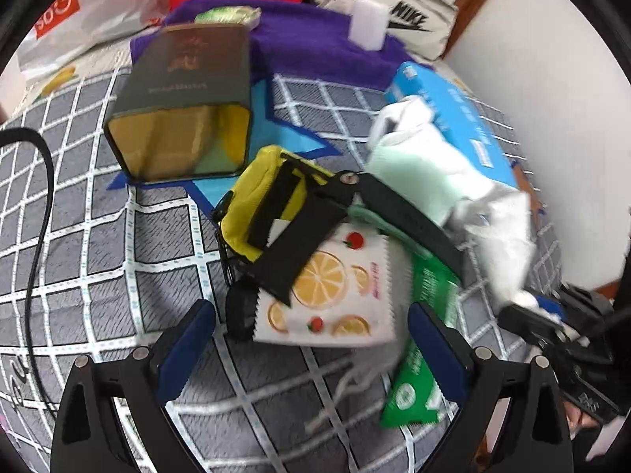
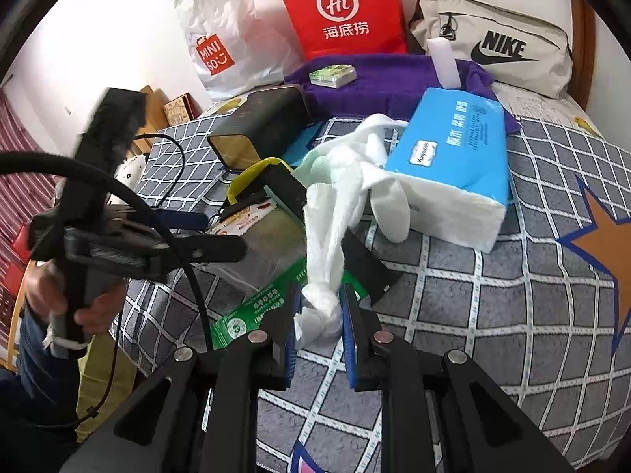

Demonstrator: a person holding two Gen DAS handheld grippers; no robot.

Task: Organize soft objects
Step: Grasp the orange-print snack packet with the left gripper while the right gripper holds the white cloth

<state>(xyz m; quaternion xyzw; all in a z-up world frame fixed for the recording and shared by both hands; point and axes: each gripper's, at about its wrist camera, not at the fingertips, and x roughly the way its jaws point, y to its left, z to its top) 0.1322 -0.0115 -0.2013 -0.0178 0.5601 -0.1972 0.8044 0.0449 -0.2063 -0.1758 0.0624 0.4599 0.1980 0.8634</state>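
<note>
Pinching the knotted end of a white cloth strip between its blue pads, the right gripper holds the fabric lifted above the grey checked bedspread; the strip runs up and away to a loose bundle of white and pale green cloth that leans against a blue plastic-wrapped pack of tissues near the middle of the bed.

The left gripper hovers with its jaws spread wide and nothing between them, just above a white sachet printed with orange slices. A green foil packet lies beside its right finger, partly under the sachet. Just beyond sit a yellow pouch with black straps and a flat black strap piece.

Farther up the bed, a dark green tin box with a gold inside lies on its side, mouth toward the left wrist camera. Behind it a purple towel spreads near the head edge, carrying a small green packet and a white foam block. Against the wall stand a red paper bag, a white plastic shopping bag and a beige Nike bag.
</note>
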